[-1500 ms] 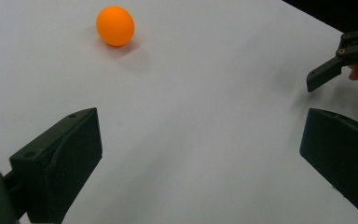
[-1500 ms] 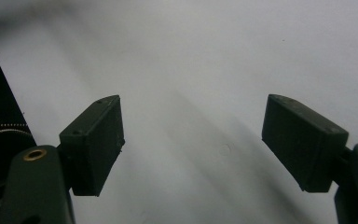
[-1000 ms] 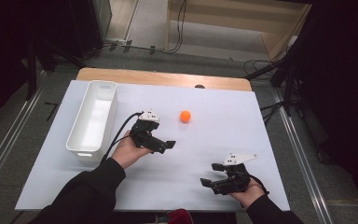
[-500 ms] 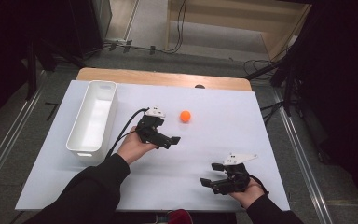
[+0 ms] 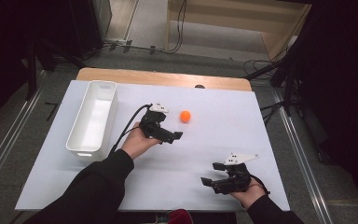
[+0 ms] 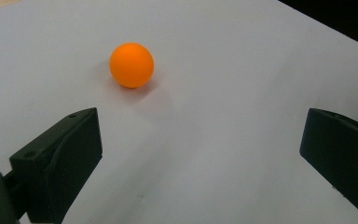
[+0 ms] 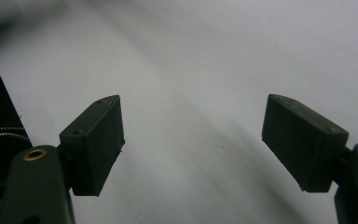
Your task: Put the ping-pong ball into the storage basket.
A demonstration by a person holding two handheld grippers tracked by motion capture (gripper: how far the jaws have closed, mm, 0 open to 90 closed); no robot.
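one orange ball (image 5: 185, 116), one white bin (image 5: 93, 118), two grippers on the table (image 5: 223, 140).

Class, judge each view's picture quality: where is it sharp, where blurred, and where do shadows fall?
High view: evenly lit white table sheet, dark surroundings. Left gripper view: small orange ball sharp, with a soft shadow beside it. Right gripper view: black jaws fairly sharp, the sheet beyond hazy and grey-shaded.

White-covered table (image 5: 261, 121), an orange ball (image 5: 185, 116) at centre frame, a white bin (image 5: 93, 117) at left.
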